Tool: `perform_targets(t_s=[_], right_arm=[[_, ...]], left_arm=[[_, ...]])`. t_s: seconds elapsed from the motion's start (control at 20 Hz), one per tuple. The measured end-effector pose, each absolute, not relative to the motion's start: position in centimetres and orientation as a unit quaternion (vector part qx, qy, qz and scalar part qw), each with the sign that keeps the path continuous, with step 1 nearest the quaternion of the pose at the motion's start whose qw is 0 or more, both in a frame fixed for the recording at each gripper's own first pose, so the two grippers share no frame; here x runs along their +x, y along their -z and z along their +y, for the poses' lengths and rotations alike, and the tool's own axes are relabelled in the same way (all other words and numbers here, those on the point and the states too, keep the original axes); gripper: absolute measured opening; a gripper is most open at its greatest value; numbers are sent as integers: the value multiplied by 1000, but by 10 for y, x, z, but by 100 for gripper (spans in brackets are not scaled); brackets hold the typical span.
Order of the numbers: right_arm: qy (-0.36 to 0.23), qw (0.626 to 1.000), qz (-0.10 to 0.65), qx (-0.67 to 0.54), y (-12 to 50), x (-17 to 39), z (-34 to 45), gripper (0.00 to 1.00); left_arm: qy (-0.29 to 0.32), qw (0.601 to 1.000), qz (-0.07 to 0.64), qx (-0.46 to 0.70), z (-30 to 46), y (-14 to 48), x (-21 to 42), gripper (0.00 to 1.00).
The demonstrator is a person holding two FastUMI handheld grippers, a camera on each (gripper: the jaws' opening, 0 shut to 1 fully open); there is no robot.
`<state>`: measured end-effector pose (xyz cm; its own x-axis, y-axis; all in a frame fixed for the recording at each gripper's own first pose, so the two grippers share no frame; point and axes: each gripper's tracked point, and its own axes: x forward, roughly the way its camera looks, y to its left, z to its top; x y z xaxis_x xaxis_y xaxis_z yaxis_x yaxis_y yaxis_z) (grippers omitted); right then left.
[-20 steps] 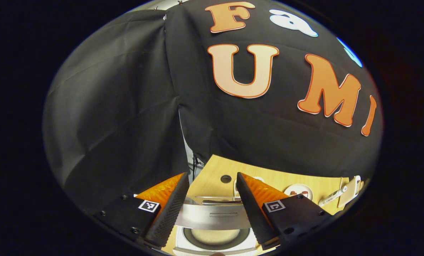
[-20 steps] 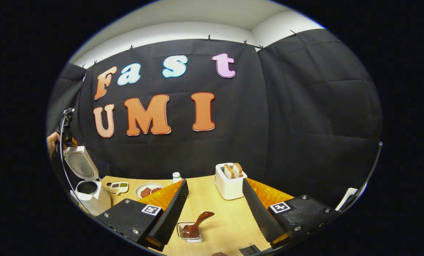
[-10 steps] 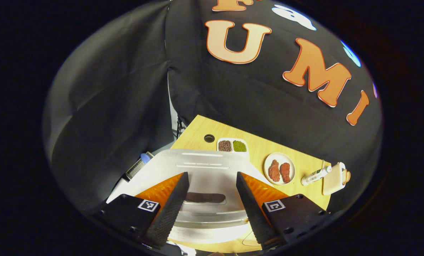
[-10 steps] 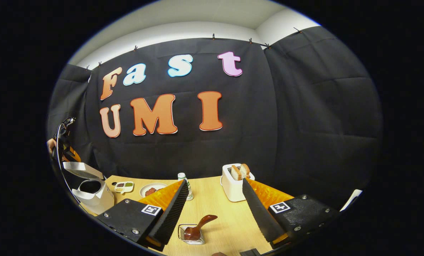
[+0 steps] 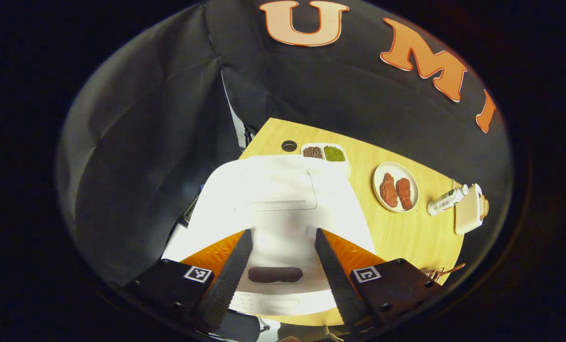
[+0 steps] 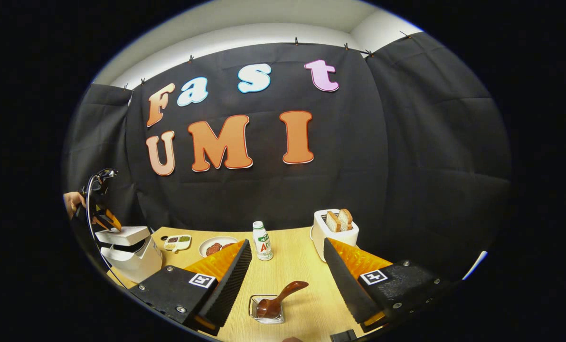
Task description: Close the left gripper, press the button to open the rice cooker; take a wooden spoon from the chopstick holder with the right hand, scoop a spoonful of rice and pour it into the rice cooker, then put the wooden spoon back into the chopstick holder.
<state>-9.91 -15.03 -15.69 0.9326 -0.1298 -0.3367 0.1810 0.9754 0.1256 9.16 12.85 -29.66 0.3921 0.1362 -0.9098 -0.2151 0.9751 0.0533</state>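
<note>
A: Where's the rice cooker (image 5: 283,209)?
B: Right under the left gripper (image 5: 279,275), white lid nearly down, its dark button (image 5: 275,274) between the spread fingers. Fingers wide apart, gripping nothing.

A: And from the right gripper view?
B: The left gripper (image 6: 106,219) is at the cooker's (image 6: 130,249) lid.

A: The spoon?
B: The wooden spoon (image 6: 279,297) stands in the chopstick holder (image 6: 267,308), just ahead of the right gripper (image 6: 283,280), whose jaws gape wide, empty.

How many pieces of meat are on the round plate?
2. Both lie on the plate, right of the rice cooker in the left gripper view: one meat piece on the left, the other beside it. None seems hidden.
</note>
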Motion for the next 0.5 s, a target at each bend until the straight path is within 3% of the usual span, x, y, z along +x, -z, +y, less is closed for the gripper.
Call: perform_targets(t_s=[0.2,0.25,0.5], right_arm=[[76,979,170,81,158,-98,-147,95],[74,979,171,80,160,-97,-146,95],[57,981,170,74,153,-86,-133,95]], left_arm=[[-112,806,579,-51,123,339,71,94],[-110,822,558,-38,122,330,78,94],[-116,816,564,-48,121,333,72,95]])
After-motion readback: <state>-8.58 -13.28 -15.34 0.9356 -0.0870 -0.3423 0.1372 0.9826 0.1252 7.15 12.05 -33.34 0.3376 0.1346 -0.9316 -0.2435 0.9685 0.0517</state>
